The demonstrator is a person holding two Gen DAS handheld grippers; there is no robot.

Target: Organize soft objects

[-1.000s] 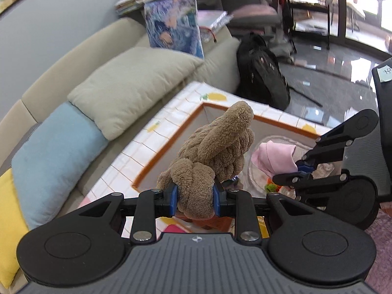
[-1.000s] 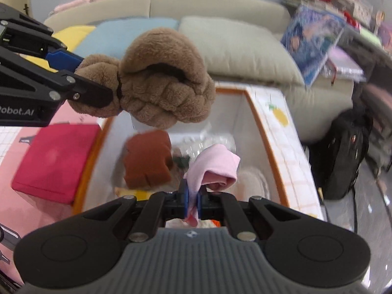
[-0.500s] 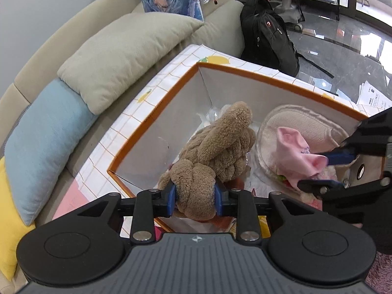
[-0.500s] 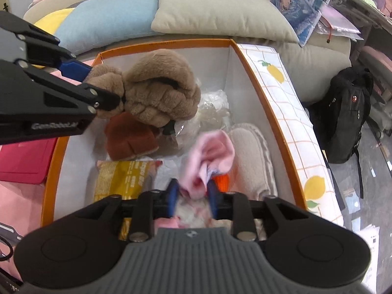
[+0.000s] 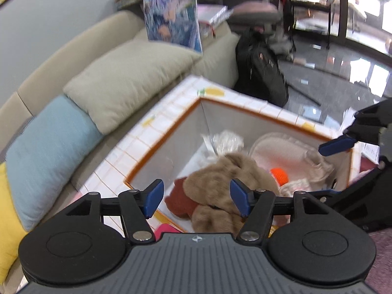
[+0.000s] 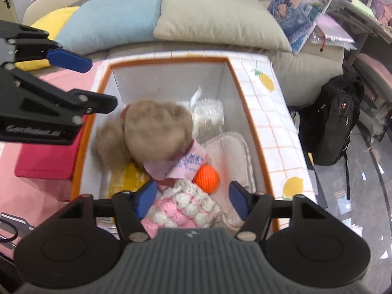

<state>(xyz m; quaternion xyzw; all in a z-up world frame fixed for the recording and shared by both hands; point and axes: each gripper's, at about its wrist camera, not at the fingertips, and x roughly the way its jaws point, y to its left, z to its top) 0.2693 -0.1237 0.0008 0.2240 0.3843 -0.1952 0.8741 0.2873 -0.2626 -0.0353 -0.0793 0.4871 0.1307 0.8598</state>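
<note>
Below, brown plush [image 5: 220, 178] in box [image 5: 171, 127], beneath wide-open, empty left gripper [image 5: 197, 197], right gripper [image 6: 193, 197] likewise.

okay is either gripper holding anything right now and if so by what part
Nothing is held. The left gripper and right gripper are both open; the brown plush and pink cloth lie in the box.

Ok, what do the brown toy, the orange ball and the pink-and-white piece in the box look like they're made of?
Brown toy: plush, long fuzzy pile with a matte look; blurred, so the stitching is unclear.
Orange ball: probably crocheted yarn, with a fine ribbed surface.
Pink-and-white piece: chunky knit or crochet yarn in raised bobbles.
Box: seems to be coated fabric or card with a printed grid, lemons and orange trim.
</note>
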